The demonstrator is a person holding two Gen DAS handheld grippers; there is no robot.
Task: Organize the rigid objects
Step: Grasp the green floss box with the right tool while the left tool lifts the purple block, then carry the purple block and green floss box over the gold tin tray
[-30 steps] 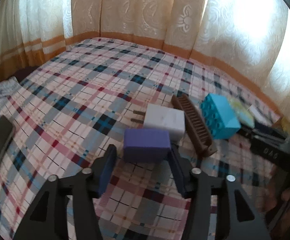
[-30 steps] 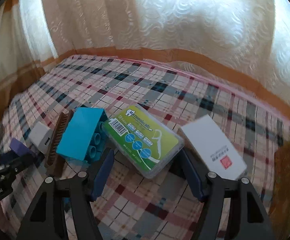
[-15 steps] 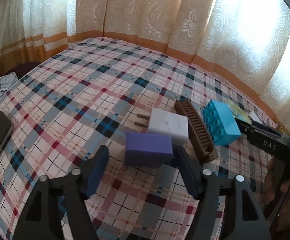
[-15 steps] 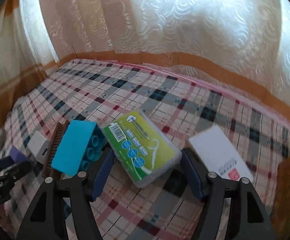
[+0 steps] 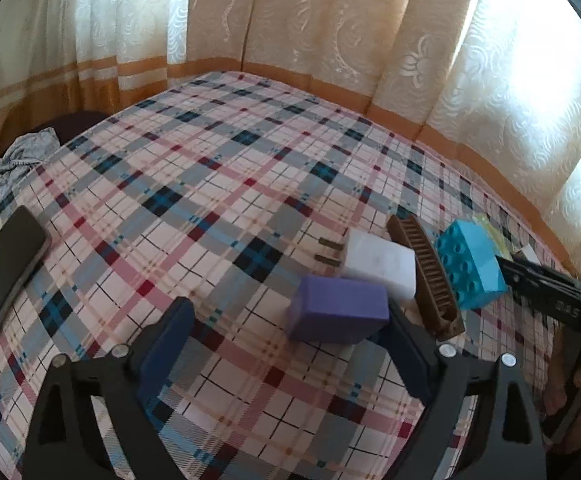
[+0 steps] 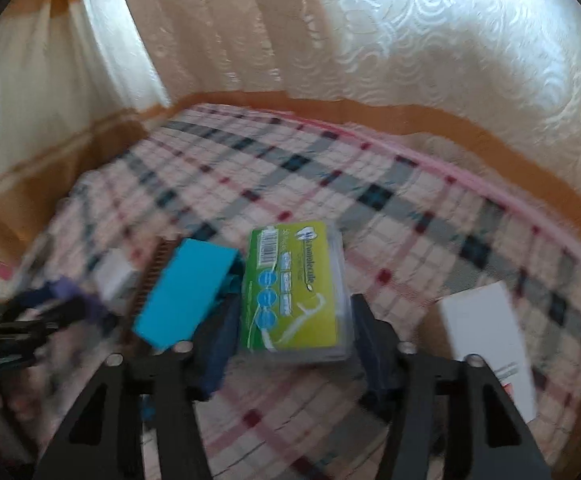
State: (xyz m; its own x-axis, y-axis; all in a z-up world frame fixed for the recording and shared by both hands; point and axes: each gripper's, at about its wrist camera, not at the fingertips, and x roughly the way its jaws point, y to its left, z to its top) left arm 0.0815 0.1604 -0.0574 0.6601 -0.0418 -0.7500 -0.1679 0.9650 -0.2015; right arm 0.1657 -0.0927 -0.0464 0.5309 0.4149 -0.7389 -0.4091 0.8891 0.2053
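Observation:
On the plaid bed cover lie in a row a purple block (image 5: pixel 338 314), a white plug adapter (image 5: pixel 380 268), a brown comb (image 5: pixel 426 276), a cyan toy brick (image 5: pixel 470 264) and a green floss-pick box (image 6: pixel 294 292). My left gripper (image 5: pixel 286 344) is open; the purple block lies against its right finger, with a wide gap to the left finger. My right gripper (image 6: pixel 290 340) straddles the floss-pick box with its jaws close to both sides. The brick (image 6: pixel 186 300) sits just left of that box.
A white card box (image 6: pixel 490 340) lies to the right of the floss box. A black phone (image 5: pixel 2 268) lies at the bed's left edge, with grey cloth (image 5: pixel 18 160) beyond it. Curtains (image 5: pixel 330 32) hang behind the bed.
My right gripper has turned and closed in on the floss-pick box, which now lies lengthwise between the fingers. My left gripper has drawn back and shifted left of the purple block.

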